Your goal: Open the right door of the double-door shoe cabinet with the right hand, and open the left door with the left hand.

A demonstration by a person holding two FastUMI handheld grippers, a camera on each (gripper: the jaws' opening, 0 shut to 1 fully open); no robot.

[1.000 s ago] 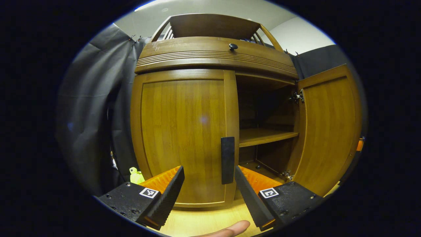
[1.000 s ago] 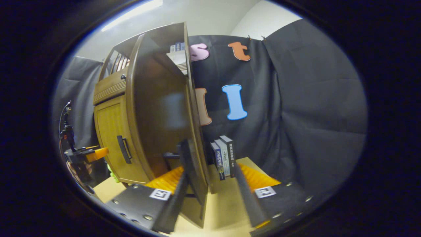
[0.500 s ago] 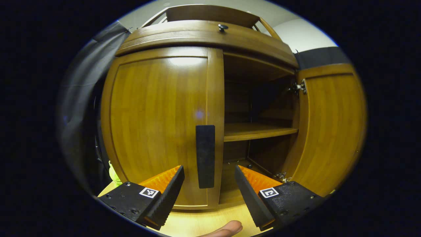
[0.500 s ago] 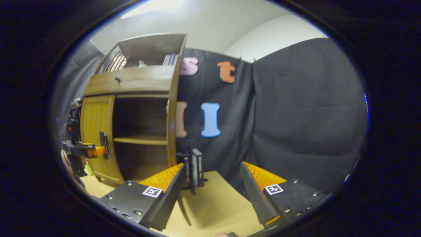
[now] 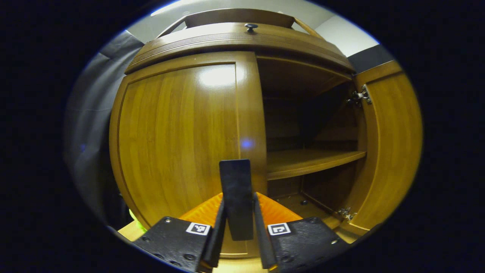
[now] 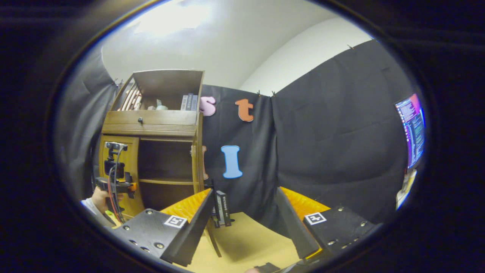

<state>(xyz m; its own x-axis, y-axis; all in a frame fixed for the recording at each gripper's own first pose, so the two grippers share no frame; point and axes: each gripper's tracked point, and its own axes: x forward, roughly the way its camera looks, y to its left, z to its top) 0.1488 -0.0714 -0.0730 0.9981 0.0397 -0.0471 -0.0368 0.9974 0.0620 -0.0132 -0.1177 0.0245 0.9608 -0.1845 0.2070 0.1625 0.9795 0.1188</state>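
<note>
Glossy wooden left door (image 5: 178,140) (matt handle (image 5: 236,197)), metal hinges (image 5: 359,96)

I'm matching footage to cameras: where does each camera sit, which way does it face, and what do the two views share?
Left gripper view: rides the left gripper, close to the cabinet front, facing the closed left door; its own fingers clamp the door handle.
Right gripper view: rides the right gripper, standing off, facing the booth's cloth wall; own fingers apart, a hand holding the left gripper.
Shared: the cabinet, its shelf and opened right door.
</note>
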